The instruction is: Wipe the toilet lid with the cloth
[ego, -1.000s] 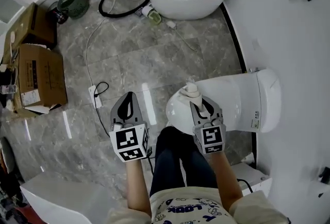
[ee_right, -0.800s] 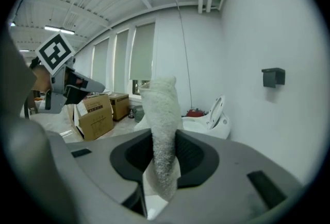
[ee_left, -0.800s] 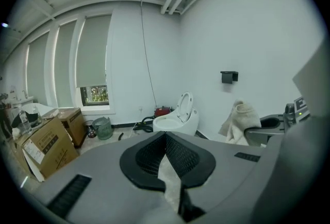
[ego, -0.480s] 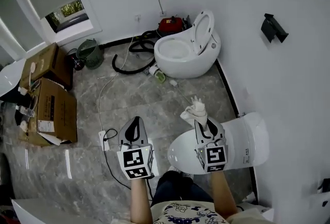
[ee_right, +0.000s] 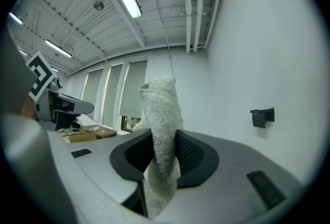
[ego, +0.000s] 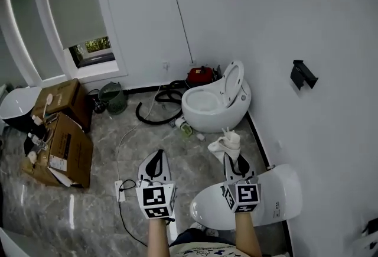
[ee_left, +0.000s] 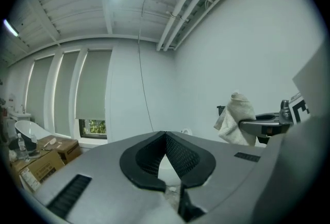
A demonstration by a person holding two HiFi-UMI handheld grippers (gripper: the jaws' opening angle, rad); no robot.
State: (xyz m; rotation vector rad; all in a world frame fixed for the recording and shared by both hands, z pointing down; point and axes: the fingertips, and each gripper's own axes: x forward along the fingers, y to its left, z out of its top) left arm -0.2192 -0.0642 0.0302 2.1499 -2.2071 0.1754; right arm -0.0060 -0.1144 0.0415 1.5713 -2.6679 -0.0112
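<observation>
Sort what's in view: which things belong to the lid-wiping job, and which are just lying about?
Belongs to the job:
- cloth, clamped in the right gripper jaws
- toilet lid, closed, below the grippers
- left gripper, jaws together, nothing in them

Just lying about:
- open toilet by the far wall
- black hose on the floor
- cardboard boxes

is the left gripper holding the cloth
No, the cloth is pinched between the right gripper's fingers, while the left gripper is shut on nothing.

Cloth (ego: 226, 145) in right gripper (ego: 231, 159) beside toilet lid (ego: 215, 207); boxes (ego: 62, 152) lie far left.
</observation>
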